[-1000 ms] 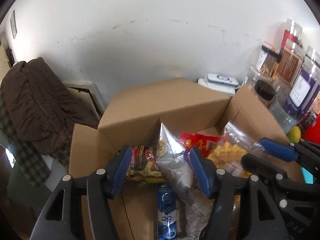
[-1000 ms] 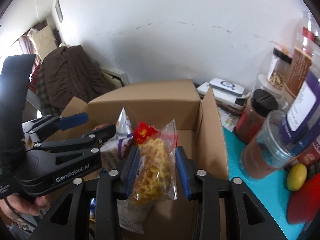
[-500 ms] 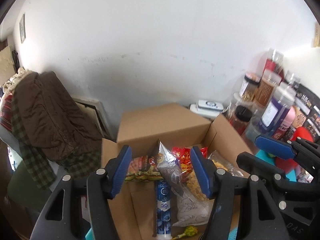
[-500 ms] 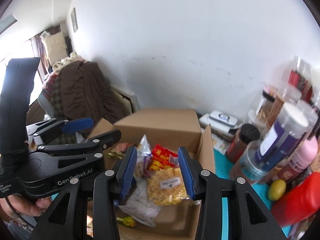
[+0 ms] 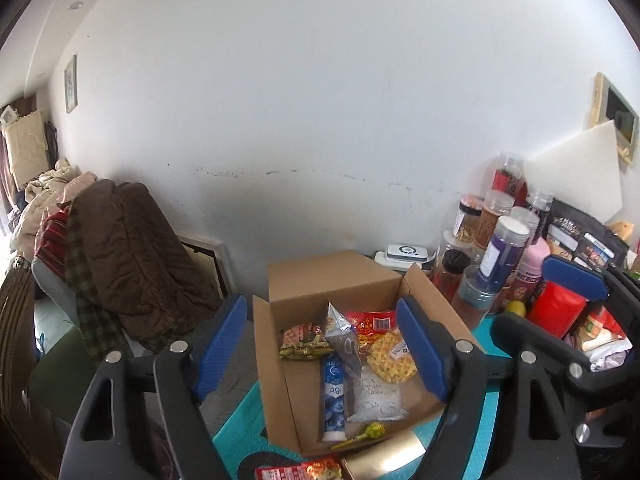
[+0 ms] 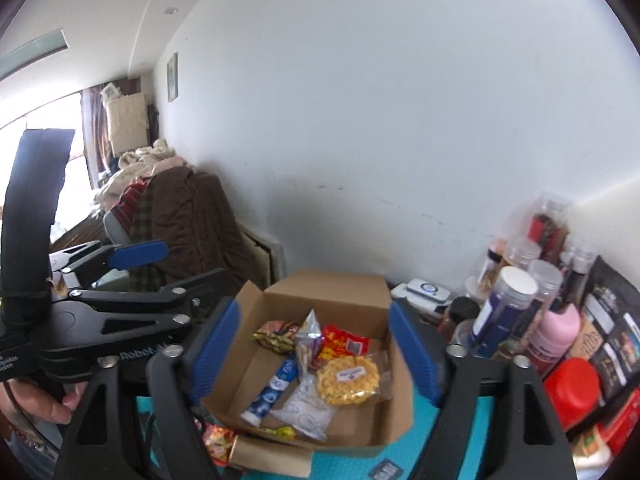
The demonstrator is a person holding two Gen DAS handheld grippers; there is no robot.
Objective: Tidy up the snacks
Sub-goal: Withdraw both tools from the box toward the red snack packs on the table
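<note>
Looking at where we are, most of the snacks already sit in the box: a green pack at the back left, a silver bag leaning upright, a red pack, waffle cookies, a white bag, a blue tube and a lollipop at the front. Both our left gripper and right gripper hang wide apart above the box with nothing between the fingers. We'd guess it's nearly done; what's left looks like a red-and-green pack and a gold packet lying on the teal mat just in front of the box. Room-wise, it's a white scuffed wall, a crowd of jars to the right, a red-lidded tub, and a brown jacket heaped on the left.
</note>
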